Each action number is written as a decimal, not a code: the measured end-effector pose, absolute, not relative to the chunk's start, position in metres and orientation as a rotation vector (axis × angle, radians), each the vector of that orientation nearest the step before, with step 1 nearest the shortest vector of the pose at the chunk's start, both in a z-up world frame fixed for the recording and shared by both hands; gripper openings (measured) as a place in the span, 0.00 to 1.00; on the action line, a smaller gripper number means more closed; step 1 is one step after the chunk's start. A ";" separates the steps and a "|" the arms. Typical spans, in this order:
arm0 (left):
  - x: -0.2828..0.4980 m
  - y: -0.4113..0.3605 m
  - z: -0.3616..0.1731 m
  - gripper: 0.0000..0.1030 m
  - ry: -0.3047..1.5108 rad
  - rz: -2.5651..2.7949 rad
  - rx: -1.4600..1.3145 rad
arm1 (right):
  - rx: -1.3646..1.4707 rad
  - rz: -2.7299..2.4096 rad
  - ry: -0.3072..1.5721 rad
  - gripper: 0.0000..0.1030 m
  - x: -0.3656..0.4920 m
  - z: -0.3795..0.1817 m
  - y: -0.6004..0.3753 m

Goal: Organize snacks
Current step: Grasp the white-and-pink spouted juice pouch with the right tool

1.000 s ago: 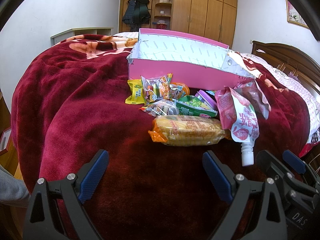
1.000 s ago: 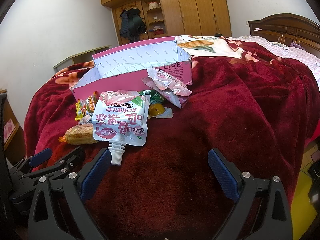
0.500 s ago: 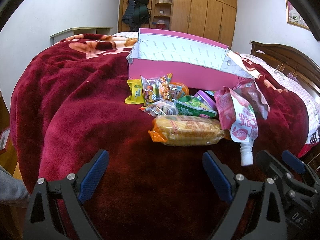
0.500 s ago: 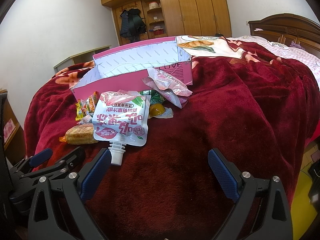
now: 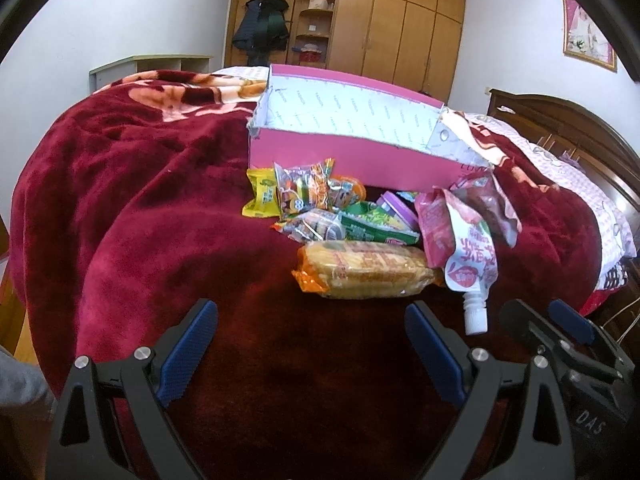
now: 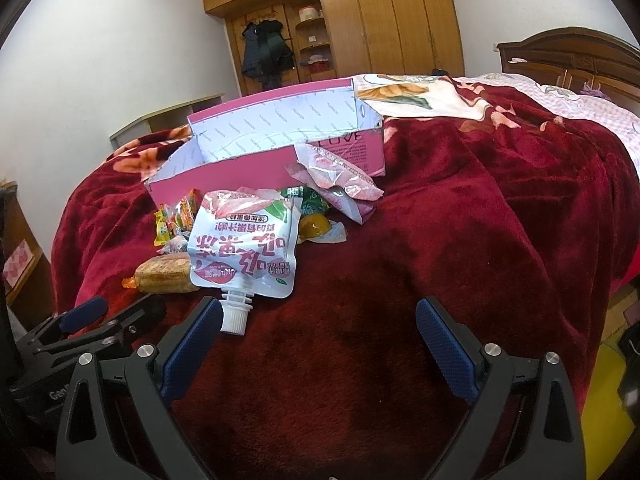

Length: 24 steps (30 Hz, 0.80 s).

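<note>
Both the left gripper [image 5: 311,344] and right gripper [image 6: 319,342] hang wide open, empty, low in frame. Snacks [image 5: 360,268] sit mid-frame before the pink box [image 5: 344,160].

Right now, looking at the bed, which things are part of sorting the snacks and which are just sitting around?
For the job: pink box; corn pack; spouted jelly pouch; yellow packet; green packet.

Just lying about: red blanket; hanging jacket; wardrobe; wall picture.

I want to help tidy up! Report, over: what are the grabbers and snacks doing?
Left gripper open, empty. Right gripper open, empty, by the pouch spout. Snacks piled on blanket before pink box. Nothing blocking.
</note>
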<state>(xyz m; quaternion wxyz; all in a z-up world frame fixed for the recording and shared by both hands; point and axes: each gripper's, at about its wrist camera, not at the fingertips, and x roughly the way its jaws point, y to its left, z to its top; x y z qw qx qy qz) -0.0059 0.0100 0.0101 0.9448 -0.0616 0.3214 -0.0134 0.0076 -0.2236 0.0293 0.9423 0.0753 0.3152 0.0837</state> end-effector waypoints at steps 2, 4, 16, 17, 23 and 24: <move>-0.007 0.012 0.012 0.94 0.647 -0.029 -0.118 | 0.151 0.179 0.642 0.96 0.007 0.032 -0.223; -0.008 0.013 0.015 0.94 0.638 -0.030 -0.103 | 0.148 0.193 0.638 0.96 0.008 0.035 -0.222; 0.000 0.034 0.013 0.94 0.647 0.028 -0.093 | 0.133 0.303 0.665 0.96 0.032 0.042 -0.201; 0.000 0.036 0.012 0.94 0.648 0.039 -0.095 | 0.131 0.308 0.666 0.96 0.035 0.042 -0.199; 0.003 0.046 0.011 0.94 0.653 0.072 -0.107 | 0.137 0.318 0.695 0.96 0.052 0.038 -0.190; 0.003 0.047 0.010 0.94 0.653 0.070 -0.111 | 0.142 0.315 0.708 0.96 0.057 0.035 -0.188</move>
